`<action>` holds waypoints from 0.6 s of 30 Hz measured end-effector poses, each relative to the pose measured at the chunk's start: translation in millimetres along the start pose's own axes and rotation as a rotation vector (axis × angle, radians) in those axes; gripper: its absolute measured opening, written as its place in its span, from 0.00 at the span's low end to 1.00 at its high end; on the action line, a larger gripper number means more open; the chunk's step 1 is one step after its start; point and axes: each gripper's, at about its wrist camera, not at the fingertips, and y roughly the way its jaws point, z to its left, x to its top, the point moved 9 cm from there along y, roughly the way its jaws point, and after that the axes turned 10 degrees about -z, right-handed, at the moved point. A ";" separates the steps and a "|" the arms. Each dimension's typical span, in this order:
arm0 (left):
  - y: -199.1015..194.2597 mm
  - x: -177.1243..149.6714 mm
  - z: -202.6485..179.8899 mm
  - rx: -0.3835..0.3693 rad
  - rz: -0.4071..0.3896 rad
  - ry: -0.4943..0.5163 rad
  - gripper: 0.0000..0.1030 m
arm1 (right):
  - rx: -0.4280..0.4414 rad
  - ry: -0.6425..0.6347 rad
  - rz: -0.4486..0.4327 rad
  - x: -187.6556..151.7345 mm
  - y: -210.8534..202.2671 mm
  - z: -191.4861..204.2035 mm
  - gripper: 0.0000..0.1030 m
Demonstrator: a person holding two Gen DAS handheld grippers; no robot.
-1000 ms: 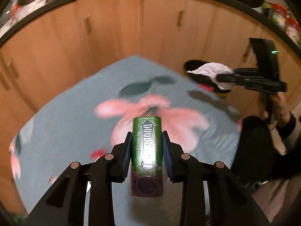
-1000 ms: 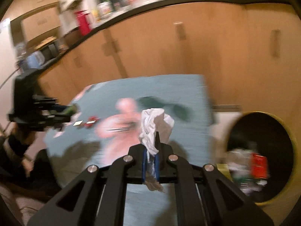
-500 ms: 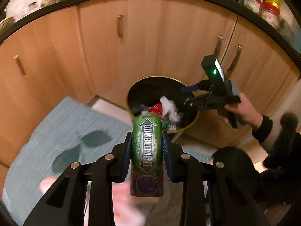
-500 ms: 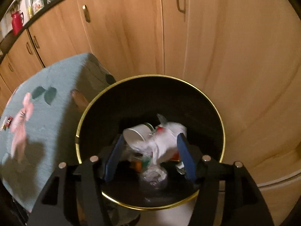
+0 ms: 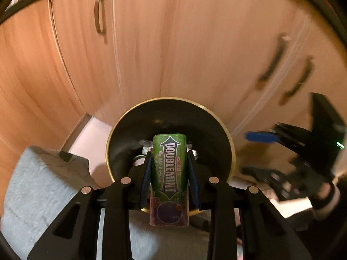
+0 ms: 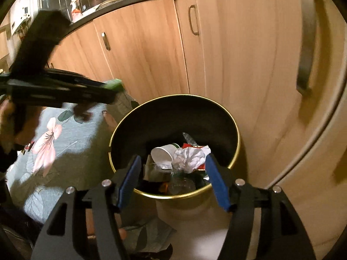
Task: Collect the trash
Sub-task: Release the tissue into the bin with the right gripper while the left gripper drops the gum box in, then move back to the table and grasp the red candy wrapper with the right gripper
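My left gripper (image 5: 169, 153) is shut on a green Doublemint gum pack (image 5: 169, 173), held upright over the near rim of the black, gold-rimmed bin (image 5: 121, 134). The right wrist view shows that gripper (image 6: 112, 86) at upper left, with the pack's green tip (image 6: 116, 83) poking out. My right gripper (image 6: 172, 160) hangs over the bin (image 6: 236, 130); its jaws are opening and nothing is between them. A crumpled white tissue (image 6: 190, 157) lies loose in the bin beside a paper cup (image 6: 161, 155) and other rubbish. The right gripper (image 5: 253, 153) appears blurred at the right of the left wrist view.
Wooden cabinet doors (image 6: 141, 49) with metal handles (image 6: 194, 20) stand close behind and to the right of the bin. A teal rug with a pink flower (image 6: 46, 145) lies left of it. A hand (image 5: 325, 195) holds the right gripper.
Both views swung from the rug to the bin. My right gripper opened and let the tissue fall into the bin. The left gripper carried the gum pack up to the bin's rim.
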 end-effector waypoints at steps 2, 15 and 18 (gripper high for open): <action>18.6 -4.2 6.7 0.041 0.034 -0.007 0.40 | -0.001 -0.008 0.006 -2.7 -0.7 1.7 0.61; -83.4 -2.4 34.6 0.144 -0.138 -0.103 0.57 | 0.209 -0.150 0.002 15.1 -5.0 111.4 0.61; -161.4 -40.2 75.6 0.285 -0.204 -0.153 0.64 | 0.351 -0.238 0.029 14.2 1.7 184.4 0.64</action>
